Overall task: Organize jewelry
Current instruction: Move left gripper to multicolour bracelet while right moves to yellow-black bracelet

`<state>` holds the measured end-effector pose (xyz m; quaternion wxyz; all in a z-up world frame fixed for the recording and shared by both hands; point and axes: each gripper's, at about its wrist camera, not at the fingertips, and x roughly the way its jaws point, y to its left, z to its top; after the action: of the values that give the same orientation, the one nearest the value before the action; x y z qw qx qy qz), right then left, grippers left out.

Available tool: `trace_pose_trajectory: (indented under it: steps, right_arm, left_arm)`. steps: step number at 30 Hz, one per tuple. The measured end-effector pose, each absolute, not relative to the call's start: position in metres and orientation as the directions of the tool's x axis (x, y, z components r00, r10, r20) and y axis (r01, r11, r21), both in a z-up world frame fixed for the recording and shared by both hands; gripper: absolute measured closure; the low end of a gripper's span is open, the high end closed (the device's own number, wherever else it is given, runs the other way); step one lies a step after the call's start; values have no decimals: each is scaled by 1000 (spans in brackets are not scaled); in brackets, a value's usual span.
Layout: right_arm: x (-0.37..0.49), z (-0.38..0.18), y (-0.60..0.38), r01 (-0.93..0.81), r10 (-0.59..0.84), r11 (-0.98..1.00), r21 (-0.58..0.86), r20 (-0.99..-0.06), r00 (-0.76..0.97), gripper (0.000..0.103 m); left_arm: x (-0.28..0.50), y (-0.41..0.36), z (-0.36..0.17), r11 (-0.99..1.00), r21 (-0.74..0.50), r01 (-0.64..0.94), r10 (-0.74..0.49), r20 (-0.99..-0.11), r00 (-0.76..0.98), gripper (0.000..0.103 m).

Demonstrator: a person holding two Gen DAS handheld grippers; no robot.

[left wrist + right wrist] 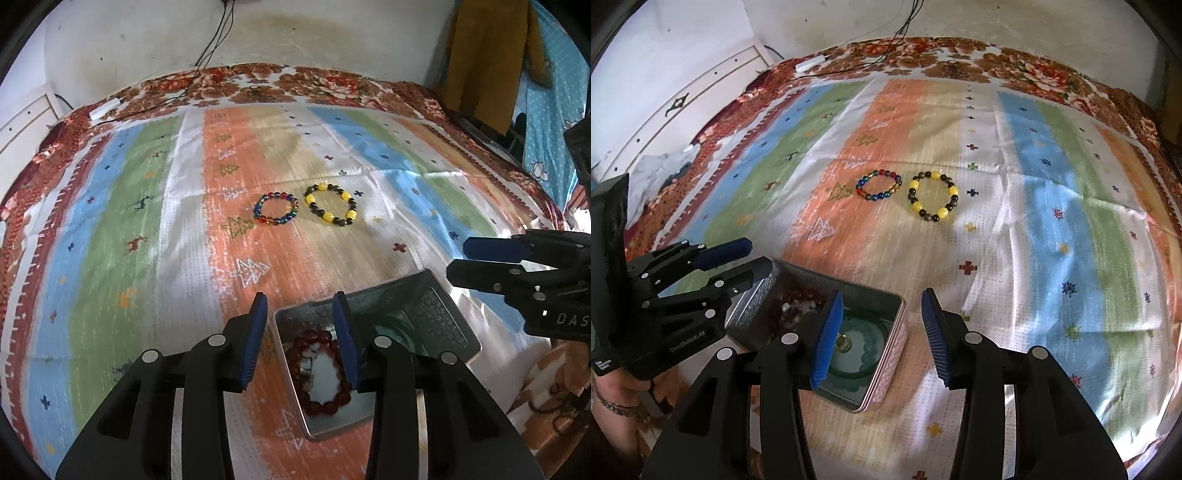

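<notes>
A multicoloured bead bracelet (pixel 276 209) (pixel 878 185) and a yellow-and-dark bead bracelet (pixel 331 204) (pixel 933 196) lie side by side on the striped cloth. An open metal tin (pixel 291 373) (pixel 886 354) lies near me; its lid holds a dark red bead bracelet (pixel 321 373) (pixel 798 299), its base a pale green bangle (pixel 866 350). My left gripper (pixel 299 339) (pixel 746 260) is open and empty over the lid. My right gripper (pixel 882 332) (pixel 469 258) is open and empty over the tin's right edge.
The striped cloth (pixel 184 221) covers a bed with a floral blanket (pixel 314 81). Black cables (pixel 207 55) and a white charger (pixel 105 109) lie at the far edge by the wall. A brown garment (pixel 487 59) hangs at the right.
</notes>
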<state>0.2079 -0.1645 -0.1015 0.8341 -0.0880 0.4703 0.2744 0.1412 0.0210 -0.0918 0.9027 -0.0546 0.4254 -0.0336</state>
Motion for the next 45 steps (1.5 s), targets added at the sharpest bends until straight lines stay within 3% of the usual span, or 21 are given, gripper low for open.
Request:
trace_pose_trajectory:
  steps: [23,45]
  right_arm:
    - [267,-107,-160,-477,318,876,69,-827,464,55]
    - [302,-124,-150,-464,276,885,43,-851,447,55]
  left_arm:
    - [202,30,-98,997,-71,8,-61,-779,624,63]
    - [258,60,-121,993,-117,-33,-76,-808,585,63]
